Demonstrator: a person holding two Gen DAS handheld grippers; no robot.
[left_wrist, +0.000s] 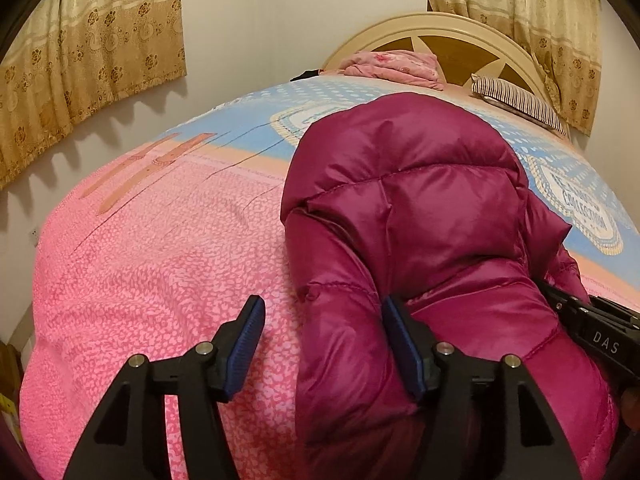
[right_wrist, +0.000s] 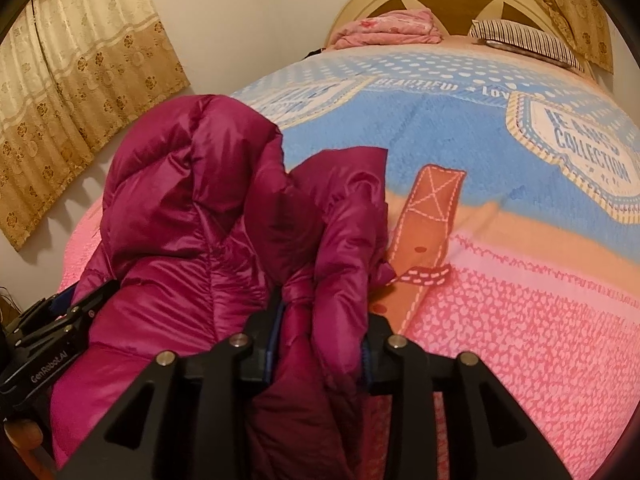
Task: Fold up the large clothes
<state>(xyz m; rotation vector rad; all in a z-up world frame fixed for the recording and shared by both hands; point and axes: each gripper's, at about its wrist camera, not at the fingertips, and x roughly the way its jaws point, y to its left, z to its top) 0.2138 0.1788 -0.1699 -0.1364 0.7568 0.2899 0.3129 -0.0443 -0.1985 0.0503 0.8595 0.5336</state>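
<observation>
Only our right wrist view shows the right gripper (right_wrist: 320,354) jaws pinching the magenta jacket (right_wrist: 192,216); our left gripper (left_wrist: 322,346) jaws gape, tilted down over the bed (left_wrist: 140,248).

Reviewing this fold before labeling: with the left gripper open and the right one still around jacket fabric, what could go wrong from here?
1. The puffy magenta down jacket is mounded high; the fold may spring open.
2. The right gripper has fabric bunched between its pads; withdrawing could drag that edge along.
3. The left gripper is open with the jacket against one pad, and may snag it.
</observation>
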